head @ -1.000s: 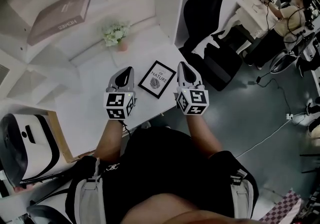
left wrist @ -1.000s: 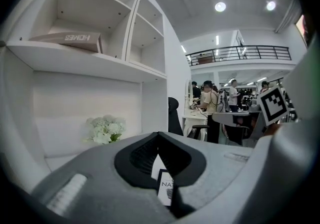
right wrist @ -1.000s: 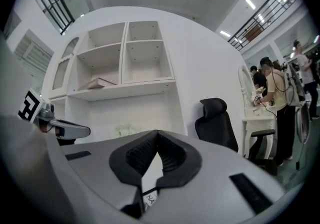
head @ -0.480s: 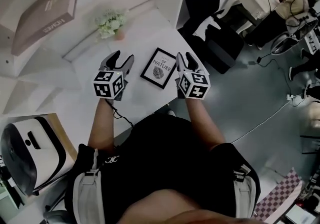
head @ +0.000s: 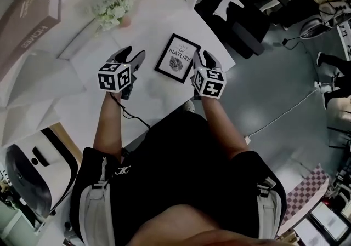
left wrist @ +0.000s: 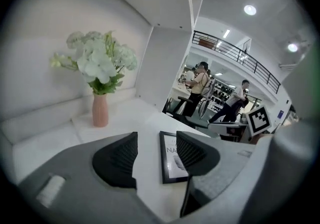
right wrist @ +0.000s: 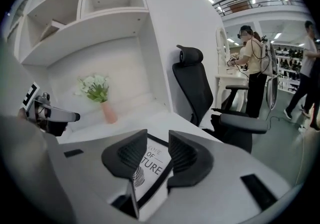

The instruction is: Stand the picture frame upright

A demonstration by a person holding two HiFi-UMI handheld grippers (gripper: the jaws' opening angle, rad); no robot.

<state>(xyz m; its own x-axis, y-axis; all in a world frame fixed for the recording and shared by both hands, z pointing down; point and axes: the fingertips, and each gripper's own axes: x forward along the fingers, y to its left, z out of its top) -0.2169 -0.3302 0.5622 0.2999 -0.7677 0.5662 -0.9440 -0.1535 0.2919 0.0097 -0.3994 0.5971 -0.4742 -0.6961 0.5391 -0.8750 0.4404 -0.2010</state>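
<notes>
Beside picture frame (head: 177,58), left gripper (left wrist: 156,143), right gripper (right wrist: 158,143), jaws apart, seemingly empty

Open-plan office, swivel chair (right wrist: 192,88), white desk (head: 148,36), shelving (right wrist: 85,23)

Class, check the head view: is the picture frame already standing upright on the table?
No, the picture frame lies flat on the white table, its printed face turned up toward the camera.
</notes>
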